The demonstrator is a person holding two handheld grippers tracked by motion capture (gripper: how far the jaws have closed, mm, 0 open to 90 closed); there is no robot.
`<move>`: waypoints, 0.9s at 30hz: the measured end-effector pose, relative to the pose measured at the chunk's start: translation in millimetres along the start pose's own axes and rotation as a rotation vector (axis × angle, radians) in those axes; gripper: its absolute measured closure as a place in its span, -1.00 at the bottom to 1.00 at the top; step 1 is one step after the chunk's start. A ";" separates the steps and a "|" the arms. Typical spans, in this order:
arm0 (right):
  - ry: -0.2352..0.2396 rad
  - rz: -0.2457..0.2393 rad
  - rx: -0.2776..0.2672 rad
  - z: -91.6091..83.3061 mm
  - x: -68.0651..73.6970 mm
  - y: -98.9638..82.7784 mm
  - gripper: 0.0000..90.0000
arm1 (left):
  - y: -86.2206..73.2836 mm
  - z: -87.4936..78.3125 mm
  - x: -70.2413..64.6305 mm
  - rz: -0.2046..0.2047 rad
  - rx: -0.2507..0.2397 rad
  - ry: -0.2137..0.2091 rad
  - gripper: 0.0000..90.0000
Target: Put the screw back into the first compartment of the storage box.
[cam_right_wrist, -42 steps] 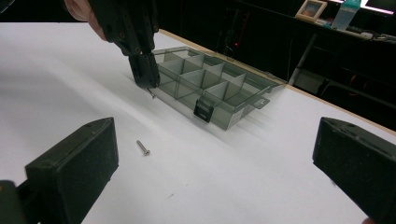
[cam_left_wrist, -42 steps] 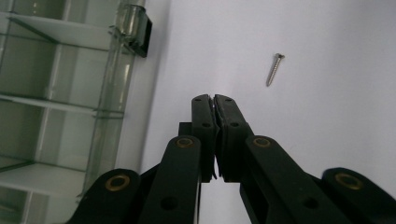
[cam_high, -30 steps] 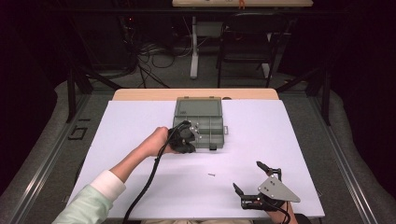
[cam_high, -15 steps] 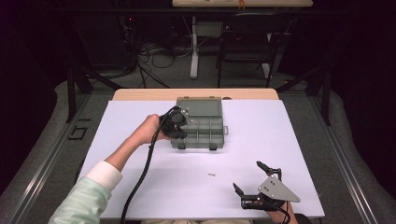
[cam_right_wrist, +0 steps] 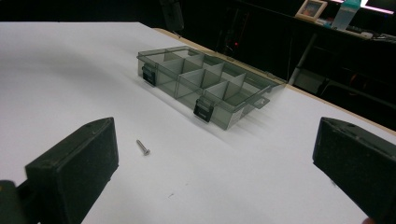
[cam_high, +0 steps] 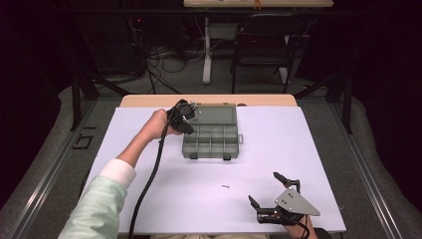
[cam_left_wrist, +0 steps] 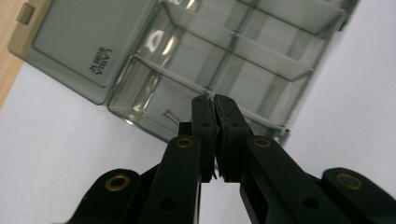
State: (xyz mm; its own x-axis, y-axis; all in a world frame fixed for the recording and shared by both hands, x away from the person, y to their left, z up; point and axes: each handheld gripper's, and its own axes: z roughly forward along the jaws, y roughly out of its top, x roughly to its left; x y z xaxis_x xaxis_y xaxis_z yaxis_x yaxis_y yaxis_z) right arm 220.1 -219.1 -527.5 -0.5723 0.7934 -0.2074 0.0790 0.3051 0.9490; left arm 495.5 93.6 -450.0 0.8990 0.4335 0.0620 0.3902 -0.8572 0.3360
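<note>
Room: dark lab, chair and cables behind; white sheet covers the desk, wood edge showing at the far side.
Landmark: box, grey clear organizer, lid open and laid back flat, two latches on its near wall.
Box place: mid desk, toward the far edge.
Box contents: one screw lying in the corner compartment next to the lid hinge; other compartments look empty as far as seen.
Loose screw: one more screw on the sheet, near side of the box, well apart from it, between box and right gripper.
Left gripper: clenched, jaws pressed together with nothing visible between them; tips hover over the box's left end, just above the compartment with the screw.
Right gripper: released, jaws spread wide, resting at the near desk edge, well apart from the box, aimed toward the loose screw.
Task guess: sorting screws into the box.
Done: likely one screw in.
Left: likely one screw to pick up and drop in; lid maybe to close after.
Count: 1 box, 2 screws, 2 grippers, 2 latches.
Compartments: cannot tell full count.
</note>
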 end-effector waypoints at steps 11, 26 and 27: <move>0.003 0.000 0.001 -0.1 0.2 -0.1 -1.00 | 5.4 22.8 10.5 -0.039 0.052 0.035 0.95; 0.007 0.001 -0.004 0.3 -0.1 -0.3 -1.00 | 1.3 23.2 12.1 -0.099 0.001 0.035 0.16; 0.007 0.001 -0.004 0.4 0.0 -0.2 -1.00 | 1.4 21.2 10.4 -0.090 -0.001 0.039 0.01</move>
State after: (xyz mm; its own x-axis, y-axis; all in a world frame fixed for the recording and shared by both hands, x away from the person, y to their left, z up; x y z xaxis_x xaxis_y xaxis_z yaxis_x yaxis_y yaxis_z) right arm 220.3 -218.9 -527.9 -0.5782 0.7898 -0.2046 0.0762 0.3019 0.9503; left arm 509.5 91.0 -468.8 0.8520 0.5191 0.0677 0.4689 -0.8142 0.3424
